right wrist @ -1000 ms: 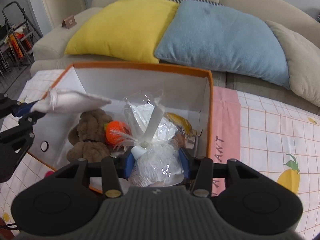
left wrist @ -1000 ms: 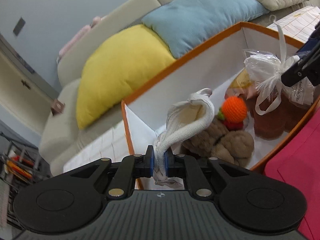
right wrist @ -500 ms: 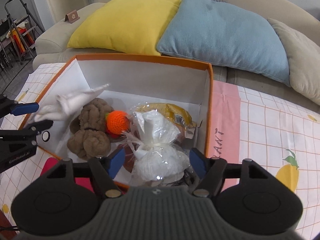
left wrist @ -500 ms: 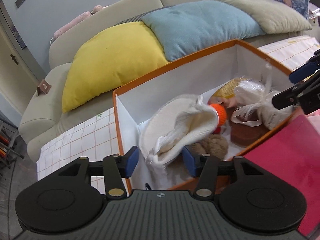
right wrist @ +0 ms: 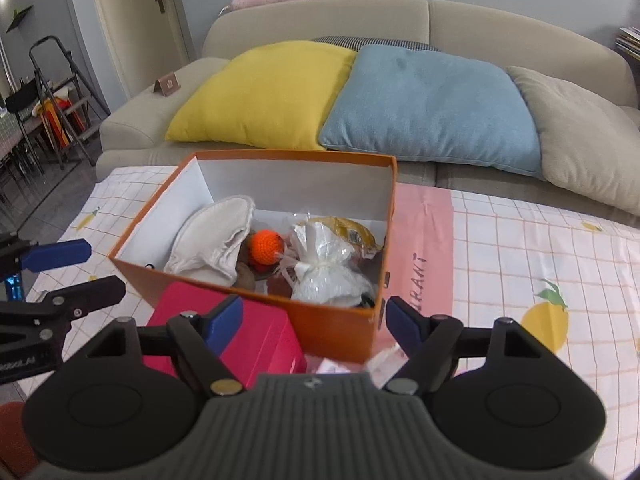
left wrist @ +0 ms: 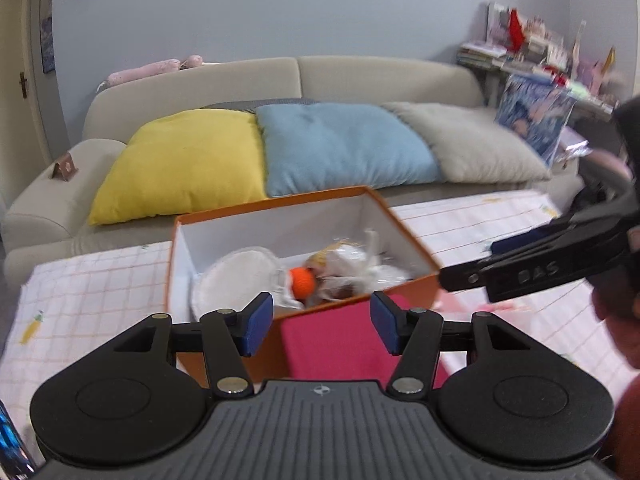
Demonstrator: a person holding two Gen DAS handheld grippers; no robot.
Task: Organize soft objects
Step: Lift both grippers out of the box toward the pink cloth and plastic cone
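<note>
Soft objects: white pad, orange ball, wrapped bundle inside orange box, frame centre. Both jaws released, empty. Risk: pad propped on wall (could slump out).

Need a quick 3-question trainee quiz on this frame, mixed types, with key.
1. True or false: the left gripper is shut on the white cloth pad.
2. The orange crochet ball lies: A) on the tablecloth B) inside the orange box C) on the sofa
3. Fill in: the box in front of the orange box is ____.

Key: 1 false; both grippers, the right gripper too, are open and empty. 2 B. 3 pink: the pink box.
</note>
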